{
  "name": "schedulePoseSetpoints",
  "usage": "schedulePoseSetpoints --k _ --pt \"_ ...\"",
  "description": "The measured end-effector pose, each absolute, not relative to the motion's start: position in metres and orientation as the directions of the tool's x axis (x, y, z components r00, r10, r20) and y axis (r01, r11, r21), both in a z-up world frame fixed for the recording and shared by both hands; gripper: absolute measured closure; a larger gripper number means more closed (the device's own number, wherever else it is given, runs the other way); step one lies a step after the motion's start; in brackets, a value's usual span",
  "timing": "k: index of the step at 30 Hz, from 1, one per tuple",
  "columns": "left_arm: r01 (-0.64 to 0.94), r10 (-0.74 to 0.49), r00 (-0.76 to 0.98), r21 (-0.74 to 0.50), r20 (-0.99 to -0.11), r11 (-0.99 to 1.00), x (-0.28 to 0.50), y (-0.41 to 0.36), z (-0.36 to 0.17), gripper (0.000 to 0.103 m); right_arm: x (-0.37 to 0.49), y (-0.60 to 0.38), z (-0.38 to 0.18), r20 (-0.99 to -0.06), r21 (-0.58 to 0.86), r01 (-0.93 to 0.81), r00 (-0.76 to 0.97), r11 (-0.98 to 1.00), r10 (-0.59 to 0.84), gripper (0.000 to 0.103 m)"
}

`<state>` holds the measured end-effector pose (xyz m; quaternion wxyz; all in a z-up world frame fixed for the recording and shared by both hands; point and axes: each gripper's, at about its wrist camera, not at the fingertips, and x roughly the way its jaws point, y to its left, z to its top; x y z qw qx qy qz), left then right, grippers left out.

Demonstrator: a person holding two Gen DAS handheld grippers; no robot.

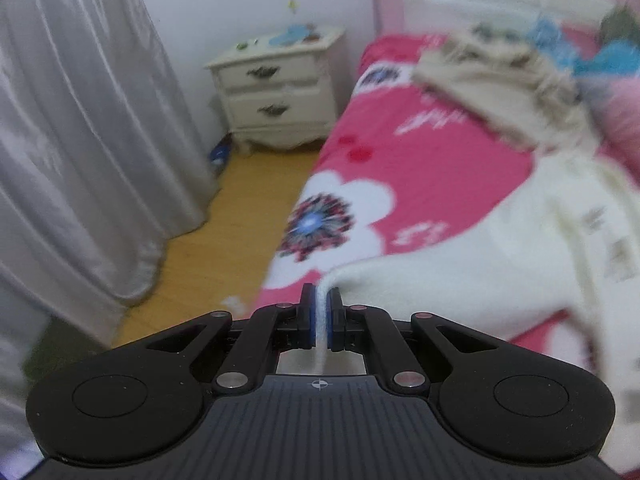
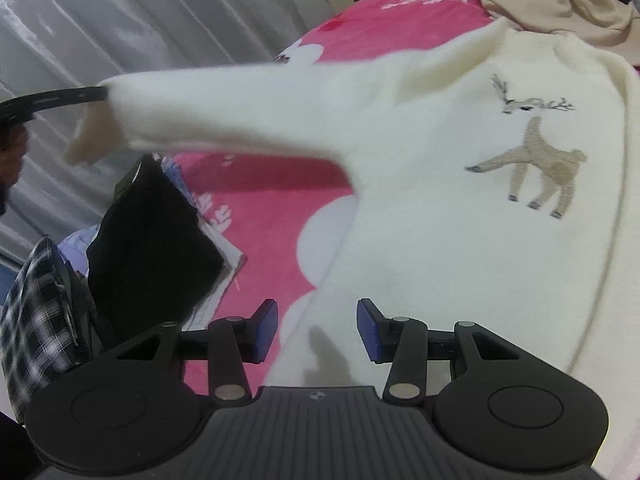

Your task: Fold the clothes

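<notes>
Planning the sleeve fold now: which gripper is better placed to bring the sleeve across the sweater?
Left. The left gripper is already shut on the cream sweater at its sleeve, lifted off the bed; the right gripper hangs open over the hem.

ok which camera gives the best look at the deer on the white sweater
The right wrist view: the deer embroidery sits sharp and whole on the white sweater, ahead of the open right gripper. The left wrist view shows only blurred sweater cloth, its sleeve pinched in the left gripper; no deer can be made out there.

Pink floral bed [image 1: 432, 152]: cream sweater [image 2: 460, 208], beige garment [image 1: 500, 76].
</notes>
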<state>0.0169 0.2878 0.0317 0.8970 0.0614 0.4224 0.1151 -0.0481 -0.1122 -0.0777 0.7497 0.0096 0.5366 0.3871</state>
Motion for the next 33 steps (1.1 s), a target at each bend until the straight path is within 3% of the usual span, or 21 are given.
schedulePoseSetpoints --k 5,10,15,20,22,27,30,33 --pt "-0.153 0.317 0.496 0.278 -0.808 0.948 0.057 0.312 -0.018 0.099 -0.049 -0.131 -0.085 -0.808 0.423 -0.535 0.143 0.732 0.571 0.056" --pt "-0.165 0.314 0.407 0.269 -0.858 0.949 0.072 0.325 -0.054 0.084 -0.054 -0.166 -0.092 -0.823 0.430 -0.467 0.148 0.773 0.548 0.056" --pt "-0.220 0.366 0.452 0.296 -0.813 0.929 0.065 0.342 -0.026 0.074 -0.080 -0.215 -0.066 -0.840 0.362 -0.441 0.227 0.821 0.493 0.053" --pt "-0.330 0.414 0.517 0.272 -0.749 0.904 0.059 0.354 0.013 0.072 -0.118 -0.262 -0.048 -0.858 0.223 -0.382 0.360 0.897 0.367 0.051" --pt "-0.285 0.337 0.573 0.204 -0.747 0.937 0.050 0.331 0.025 0.072 -0.134 -0.274 -0.052 -0.861 0.197 -0.346 0.386 0.917 0.331 0.050" --pt "-0.001 -0.004 0.629 -0.006 -0.778 1.000 0.020 0.229 0.029 0.063 -0.174 -0.277 -0.070 -0.867 0.147 -0.300 0.420 0.943 0.269 0.046" --pt "0.178 -0.207 0.582 -0.125 -0.786 0.976 0.000 0.159 0.009 0.059 -0.201 -0.267 -0.075 -0.852 0.085 -0.369 0.455 0.926 0.259 0.045" --pt "0.314 -0.335 0.518 -0.190 -0.787 0.930 -0.021 0.101 -0.026 0.058 -0.225 -0.252 -0.079 -0.841 0.028 -0.507 0.454 0.862 0.294 0.044"
